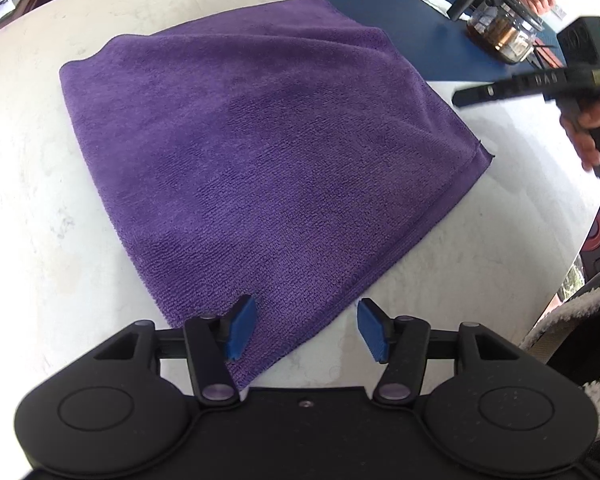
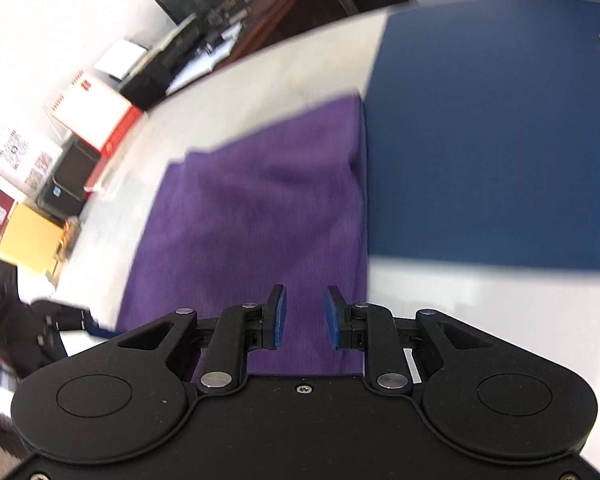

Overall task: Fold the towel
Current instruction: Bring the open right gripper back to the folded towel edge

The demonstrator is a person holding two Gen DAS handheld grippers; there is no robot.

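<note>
Lettering "DAS" marks the right hand-held gripper [image 1: 466,98], spread and empty like the left [image 1: 306,330] beside the towel [image 1: 260,140].

Both hand-held grippers are matte black plastic — the left gripper [image 1: 306,330] and the right gripper [image 2: 305,317] each carry two blue ribbed pads [image 1: 242,328] on hinged black links. Behind the pads, round silver pivot pins and one small centre screw [image 2: 303,389] show, flanked by two large embossed discs. A hand [image 1: 588,128] wraps the right gripper's black handle — pale letters mark its side.
</note>
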